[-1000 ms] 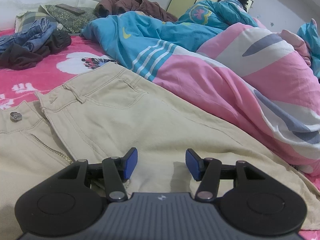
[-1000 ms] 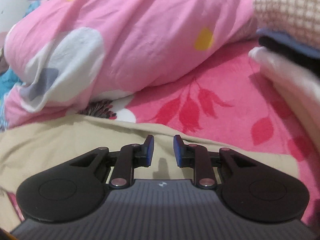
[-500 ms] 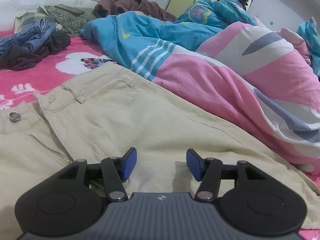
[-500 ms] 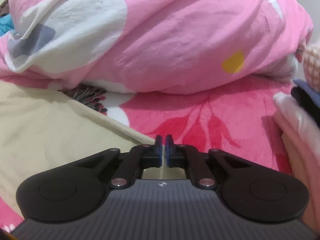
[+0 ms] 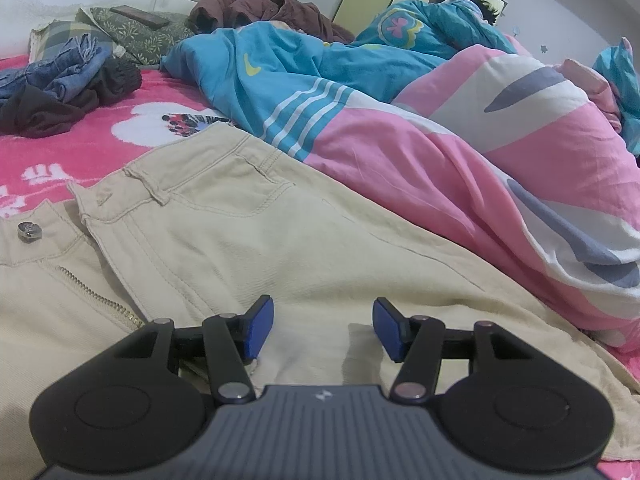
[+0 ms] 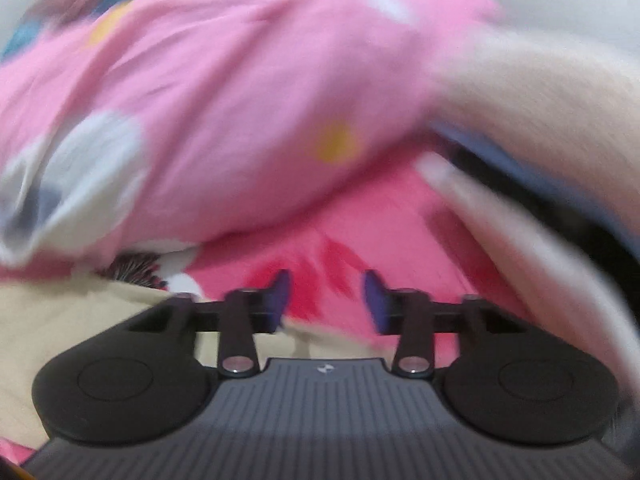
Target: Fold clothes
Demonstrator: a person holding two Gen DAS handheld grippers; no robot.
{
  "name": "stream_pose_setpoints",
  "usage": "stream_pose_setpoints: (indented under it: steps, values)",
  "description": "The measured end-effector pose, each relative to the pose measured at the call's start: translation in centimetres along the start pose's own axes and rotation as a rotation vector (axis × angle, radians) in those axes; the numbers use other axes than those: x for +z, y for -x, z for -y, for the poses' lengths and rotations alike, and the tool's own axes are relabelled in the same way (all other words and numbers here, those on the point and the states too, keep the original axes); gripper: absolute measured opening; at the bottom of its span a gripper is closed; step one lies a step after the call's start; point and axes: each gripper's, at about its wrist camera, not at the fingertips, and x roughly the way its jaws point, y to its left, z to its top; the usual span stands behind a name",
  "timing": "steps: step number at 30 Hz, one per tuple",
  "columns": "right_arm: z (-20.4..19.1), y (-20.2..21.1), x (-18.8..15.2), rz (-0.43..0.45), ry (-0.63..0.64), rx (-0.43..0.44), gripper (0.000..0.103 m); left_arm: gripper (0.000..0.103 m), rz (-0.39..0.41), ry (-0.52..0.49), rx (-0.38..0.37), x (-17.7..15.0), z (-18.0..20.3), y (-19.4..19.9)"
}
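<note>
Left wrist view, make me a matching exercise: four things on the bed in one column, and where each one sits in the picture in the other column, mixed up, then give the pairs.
Things:
1. trousers
2. jeans
3. brown jacket
4. phone

Places:
A. on the green pillow at the top left
B. crumpled at the far left on the pink sheet
C. spread flat right in front of the left claw
D. heaped at the top, behind the blue blanket

Pairs: 1-C, 2-B, 3-D, 4-A
</note>
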Motion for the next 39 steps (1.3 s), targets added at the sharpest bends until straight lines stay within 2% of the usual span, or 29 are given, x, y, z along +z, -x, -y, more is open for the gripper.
stream_pose_setpoints:
  steps: [3, 4, 8, 10, 12, 13, 14, 15, 16, 18, 20, 22, 24, 25, 26, 27, 29, 33, 37, 39]
  values:
    - [4.4, 2.8, -2.5, 0.009, -0.192, -0.044, 0.052, 0.057, 0.0, -0.003, 0.001, 0.0, 0.0, 0.0]
    - [5.7, 3.3, -3.2, 0.009, -0.25, -0.058, 0.06, 0.057, 0.001, -0.003, 0.002, 0.0, 0.0, 0.0]
    - [9.1, 2.4, -4.1, -0.003, -0.435, -0.083, 0.069, 0.057, 0.001, 0.001, -0.002, 0.0, 0.0, 0.0]
    - [9.3, 1.2, -3.8, -0.02, -0.454, -0.069, 0.08, 0.057, 0.001, 0.004, -0.004, 0.0, -0.1, 0.0]
    - [8.7, 0.0, -3.4, -0.043, -0.427, -0.028, 0.08, 0.057, 0.001, 0.005, -0.005, -0.1, -0.1, 0.0]
    - [8.3, -0.4, -3.2, -0.053, -0.416, 0.008, 0.071, 0.057, 0.001, 0.005, -0.005, 0.0, -0.1, 0.0]
    - [7.8, -0.8, -3.1, -0.063, -0.408, 0.033, 0.037, 0.057, 0.002, 0.006, -0.005, 0.0, -0.1, 0.0]
    - [7.0, -0.9, -3.0, -0.067, -0.386, 0.052, 0.016, 0.057, 0.002, 0.008, -0.007, 0.0, -0.1, 0.0]
    - [6.0, -0.9, -2.9, -0.066, -0.349, 0.061, 0.004, 0.057, 0.002, 0.01, -0.009, 0.0, -0.2, 0.0]
    - [2.8, 0.2, -2.8, -0.019, -0.184, 0.085, 0.003, 0.057, 0.002, 0.012, -0.01, 0.0, -0.2, 0.0]
    - [-1.3, 1.9, -3.7, 0.045, 0.097, 0.127, 0.003, 0.057, 0.002, 0.011, -0.009, -0.1, -0.2, 0.0]
    - [-5.1, 3.7, -6.5, 0.053, 0.411, 0.188, 0.004, 0.057, 0.003, 0.011, -0.008, 0.0, -0.1, 0.0]
    - [-9.0, 5.5, -9.4, 0.061, 0.725, 0.247, 0.008, 0.058, 0.003, 0.01, -0.006, -0.1, -0.1, 0.0]
    - [-10.9, 6.4, -10.8, 0.064, 0.882, 0.276, 0.018, 0.058, 0.003, 0.01, -0.006, -0.1, -0.1, 0.0]
    - [-12.1, 7.0, -12.1, 0.059, 1.001, 0.282, 0.027, 0.058, 0.003, 0.01, -0.006, -0.1, 0.0, 0.0]
    - [-12.3, 7.3, -13.1, 0.049, 1.062, 0.26, 0.03, 0.058, 0.003, 0.01, -0.005, -0.1, 0.0, 0.0]
    - [-12.2, 7.4, -13.9, 0.039, 1.1, 0.225, 0.032, 0.058, 0.003, 0.008, -0.005, -0.1, 0.0, 0.0]
    - [-11.7, 7.2, -12.9, 0.052, 1.025, 0.212, 0.034, 0.058, 0.003, 0.009, -0.006, -0.1, 0.0, 0.0]
    - [-12.2, 6.8, -12.8, 0.058, 0.989, 0.208, 0.048, 0.058, 0.003, 0.01, -0.007, -0.1, 0.0, 0.0]
    - [-12.8, 6.5, -13.5, 0.051, 1.003, 0.224, 0.05, 0.058, 0.003, 0.01, -0.008, -0.1, -0.1, 0.0]
